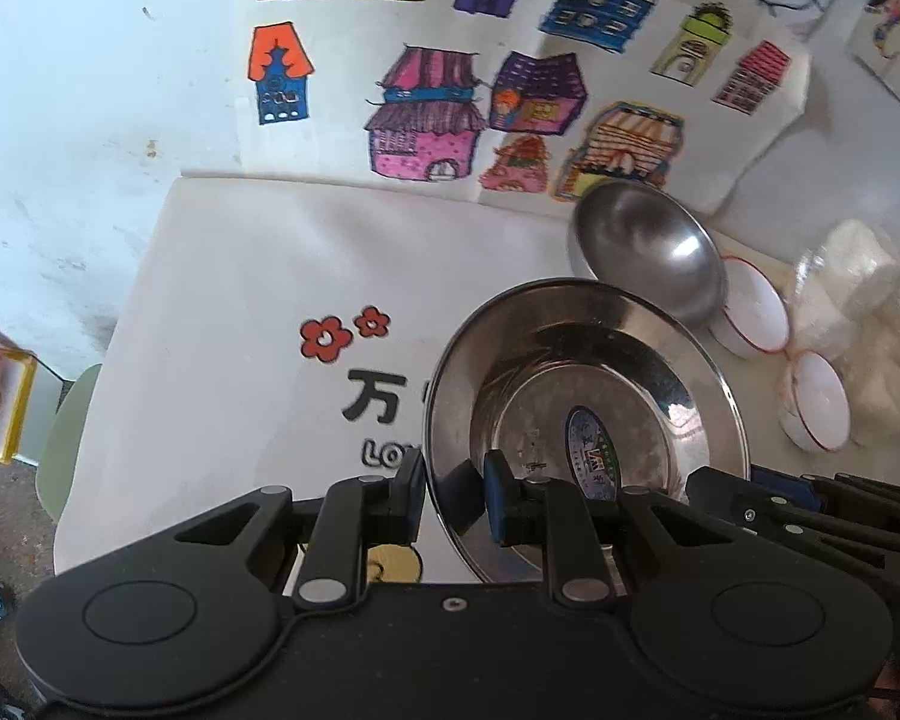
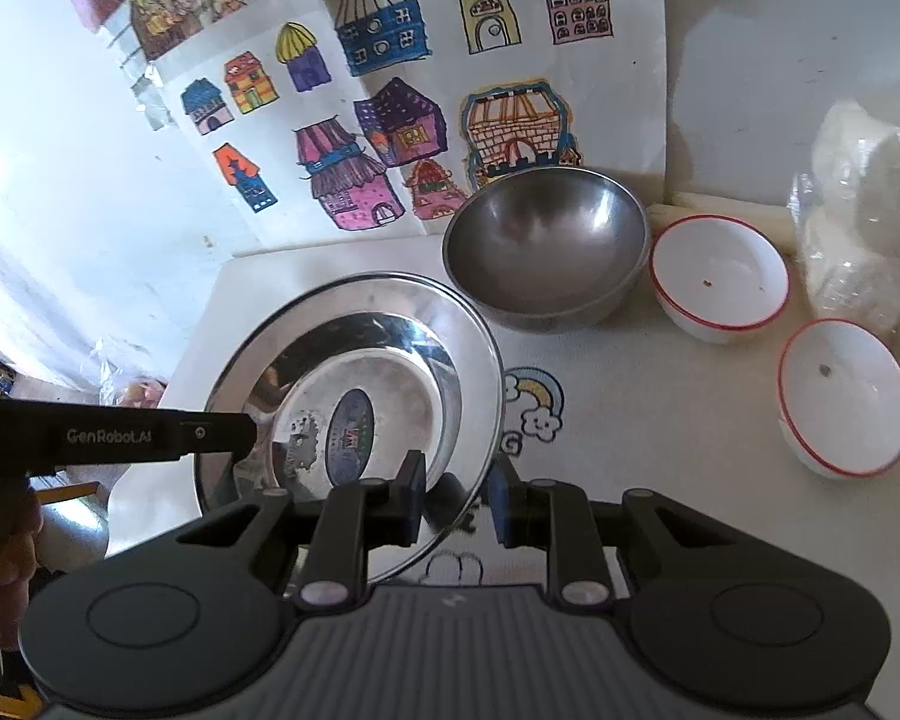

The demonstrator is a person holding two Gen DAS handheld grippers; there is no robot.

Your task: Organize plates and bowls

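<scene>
Both tongs clench the steel plate (image 2: pixel 354 414) by opposite rims, left gripper (image 1: pixel 455 501) and right gripper (image 2: pixel 455 501) holding it above the tablecloth (image 1: pixel 240 276) beside the steel bowl (image 2: pixel 546 252), so keep both grips level and lift evenly.

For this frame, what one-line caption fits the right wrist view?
Right claw grips the shiny round steel plate by its rim, beside a grey steel bowl.
</scene>
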